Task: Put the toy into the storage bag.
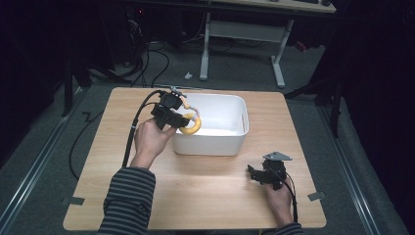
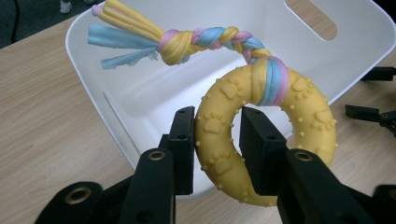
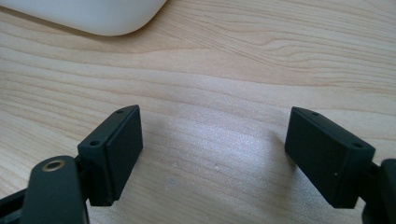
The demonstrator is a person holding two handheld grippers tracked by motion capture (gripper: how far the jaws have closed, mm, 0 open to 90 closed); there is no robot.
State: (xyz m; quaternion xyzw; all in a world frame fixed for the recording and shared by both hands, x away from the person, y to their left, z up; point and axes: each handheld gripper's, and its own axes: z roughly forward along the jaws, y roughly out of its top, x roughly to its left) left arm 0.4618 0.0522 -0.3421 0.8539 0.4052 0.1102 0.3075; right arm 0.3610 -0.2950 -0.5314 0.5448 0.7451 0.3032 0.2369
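Toy: yellow rubber ring toy (image 2: 261,135) with raised paw prints and studs, a braided yellow, pink and blue fabric tail (image 2: 187,39) knotted through it, hung over the near left corner of the white plastic bin (image 2: 116,100).
Left gripper: left gripper (image 2: 215,140) pinched the ring's band, one black jaw outside the ring and one through its hole, both pads pressed on the rubber; it stood at the bin's left rim.
Right gripper: right gripper (image 3: 212,154) rested low on the light wooden table (image 3: 243,65), near the bin's right front corner, its jaws spread wide with nothing between them.
Bin: rectangular white tub with slot handles sat mid-table; its floor looked bare where visible.
Tail: braid stretched from the ring toward the bin's far left rim, its loose ends fanned out over the rim.
Step in hand: carrying the toy into the bin, judged from the ring held above the rim and not yet down.
Next move: probably bring the ring farther over the bin's floor, lower it, then let the jaws part so both ring and tail drop inside instead of draping over the rim.
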